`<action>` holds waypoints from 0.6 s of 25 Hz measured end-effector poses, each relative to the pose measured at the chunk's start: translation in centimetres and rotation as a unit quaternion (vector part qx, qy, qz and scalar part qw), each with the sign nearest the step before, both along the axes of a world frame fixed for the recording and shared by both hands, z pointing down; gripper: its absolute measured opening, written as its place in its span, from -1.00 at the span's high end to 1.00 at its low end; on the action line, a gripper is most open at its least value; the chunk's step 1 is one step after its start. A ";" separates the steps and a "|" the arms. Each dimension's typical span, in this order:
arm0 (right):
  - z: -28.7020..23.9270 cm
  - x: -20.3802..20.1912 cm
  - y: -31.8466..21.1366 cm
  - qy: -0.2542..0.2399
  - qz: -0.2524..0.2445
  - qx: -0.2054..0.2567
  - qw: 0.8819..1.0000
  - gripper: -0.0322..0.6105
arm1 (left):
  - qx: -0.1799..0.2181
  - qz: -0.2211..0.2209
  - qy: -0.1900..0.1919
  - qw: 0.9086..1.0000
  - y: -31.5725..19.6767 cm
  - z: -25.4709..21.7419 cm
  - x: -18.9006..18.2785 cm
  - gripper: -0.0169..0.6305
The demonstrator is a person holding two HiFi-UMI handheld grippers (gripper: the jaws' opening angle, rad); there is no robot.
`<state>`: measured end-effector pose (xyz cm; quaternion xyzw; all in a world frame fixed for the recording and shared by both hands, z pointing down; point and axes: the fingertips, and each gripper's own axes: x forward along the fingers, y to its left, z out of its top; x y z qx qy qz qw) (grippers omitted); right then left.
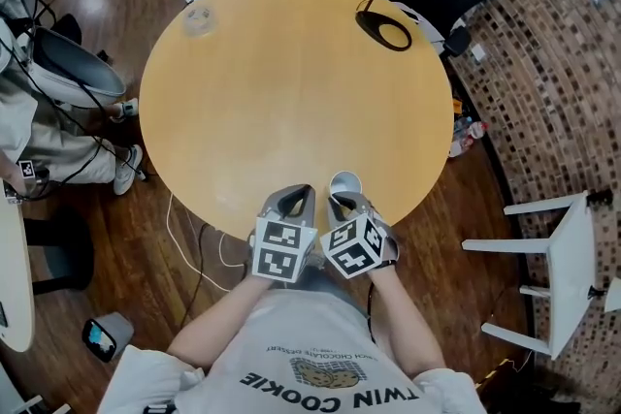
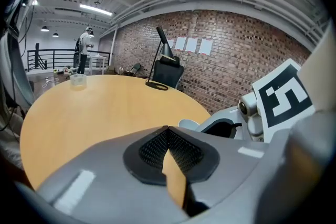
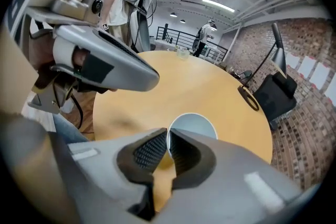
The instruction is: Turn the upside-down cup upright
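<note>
Round light-wood table (image 1: 291,82) stands on dark plank floor (image 1: 146,238). Small clear plastic container (image 1: 198,18) sits near its far-left edge; black ring-shaped stand base (image 1: 384,30) far right. White chair (image 1: 553,267) stands apart.

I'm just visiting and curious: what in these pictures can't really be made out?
- Cup: its base and lower wall are hidden in the right gripper view by the right gripper, whose fingers pinch the rim. The head view covers them too.
- Clear container on the far side of the table: too small in every view to tell its contents.
- Person in the left gripper view: too small to tell what they are doing.
</note>
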<state>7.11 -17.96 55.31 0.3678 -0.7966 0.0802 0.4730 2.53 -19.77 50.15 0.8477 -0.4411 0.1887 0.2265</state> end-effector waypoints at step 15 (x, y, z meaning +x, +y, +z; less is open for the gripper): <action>-1.8 0.8 -1.5 -0.405 0.183 -0.106 0.890 0.84 | 0.005 -0.017 -0.016 1.000 -0.4 0.0 0.7 0.94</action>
